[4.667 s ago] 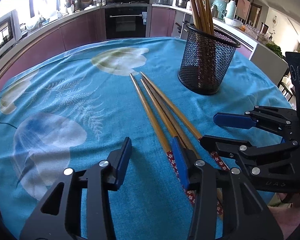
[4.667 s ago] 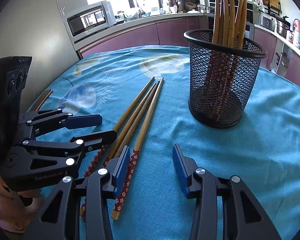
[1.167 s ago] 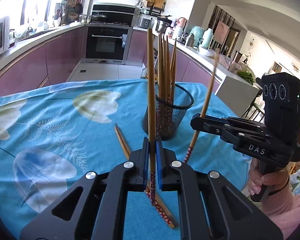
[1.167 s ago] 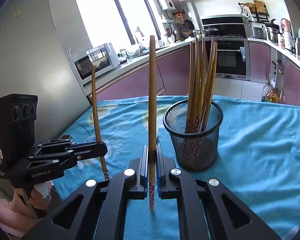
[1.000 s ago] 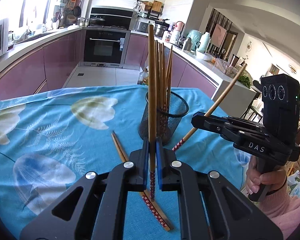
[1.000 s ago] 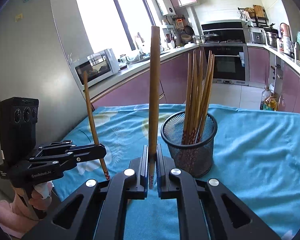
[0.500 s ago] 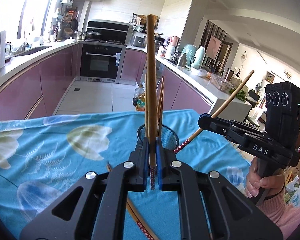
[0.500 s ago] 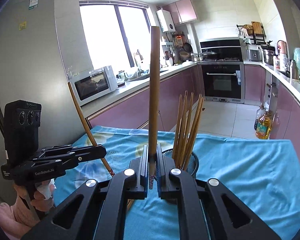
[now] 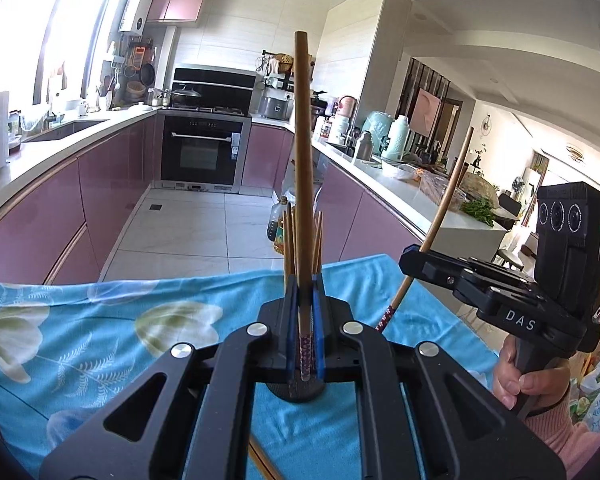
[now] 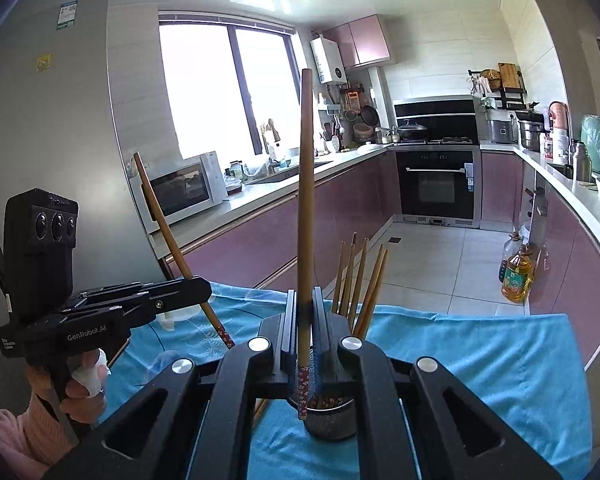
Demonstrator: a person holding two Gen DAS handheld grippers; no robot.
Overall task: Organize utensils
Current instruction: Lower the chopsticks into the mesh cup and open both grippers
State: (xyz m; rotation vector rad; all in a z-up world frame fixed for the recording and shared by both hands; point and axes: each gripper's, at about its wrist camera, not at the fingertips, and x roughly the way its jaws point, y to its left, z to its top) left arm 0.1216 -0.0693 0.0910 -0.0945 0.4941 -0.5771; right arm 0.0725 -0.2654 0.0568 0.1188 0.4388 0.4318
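While each claw is clamped tight on a single chopstick, both sticks hang upright above the mesh holder, so the insertion is the step in hand. The left claw (image 9: 305,332) grips its chopstick (image 9: 302,160) near the patterned end, which points down at the mesh holder (image 9: 298,392) directly beneath it. The right claw (image 10: 305,344) holds the other chopstick (image 10: 305,200) the same way, its patterned tip hanging just over the rim of the holder below.

Trouble would likely come from the crowding. The bundle of chopsticks (image 10: 360,280) already standing in the holder fans outward just beyond the right claw, so a descending tip could strike one of them or the rim and skid outside. With two long sticks converging on one small opening, they may also knock each other, twisting a stick in its grip. A release from too high could let it bounce or tip the light holder on the blue cloth (image 10: 480,352) covering the bench.

Most of the holder is hidden behind the claw bodies in both views, so the free space inside cannot be judged. One loose chopstick (image 9: 262,460) shows only as a sliver beneath the left claw; whether more lie there is unclear.
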